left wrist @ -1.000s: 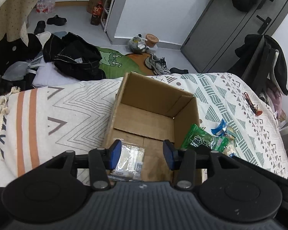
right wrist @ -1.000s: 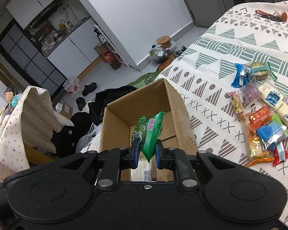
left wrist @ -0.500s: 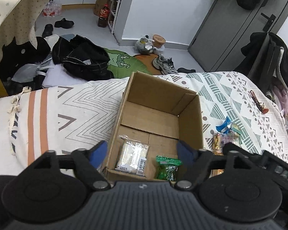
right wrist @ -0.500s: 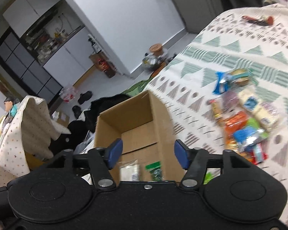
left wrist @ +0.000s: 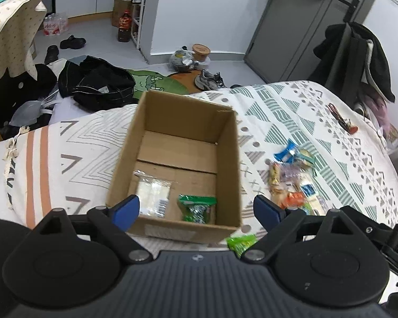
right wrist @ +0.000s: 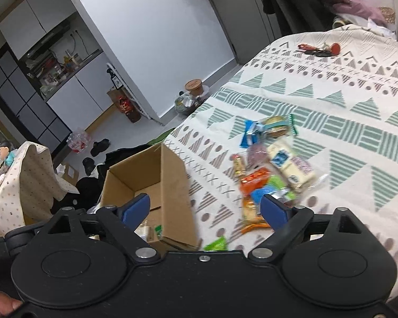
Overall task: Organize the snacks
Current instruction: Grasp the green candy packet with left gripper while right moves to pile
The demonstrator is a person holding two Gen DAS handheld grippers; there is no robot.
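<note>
Snacks (right wrist: 272,169) mostly lie heaped on the patterned bedspread (right wrist: 331,100), just right of the cardboard box (left wrist: 183,159); two are already in it, a clear white packet (left wrist: 152,194) and a green packet (left wrist: 197,208), side by side at the near wall, likely to leave the far floor free. A stray green wrapper (left wrist: 241,242) sits outside the near corner. Our left gripper (left wrist: 196,212) hovers above the box's near edge, jaws wide, empty. Our right gripper (right wrist: 205,209) points at the heap's near edge, jaws wide, empty, seemingly lining up a pick.
</note>
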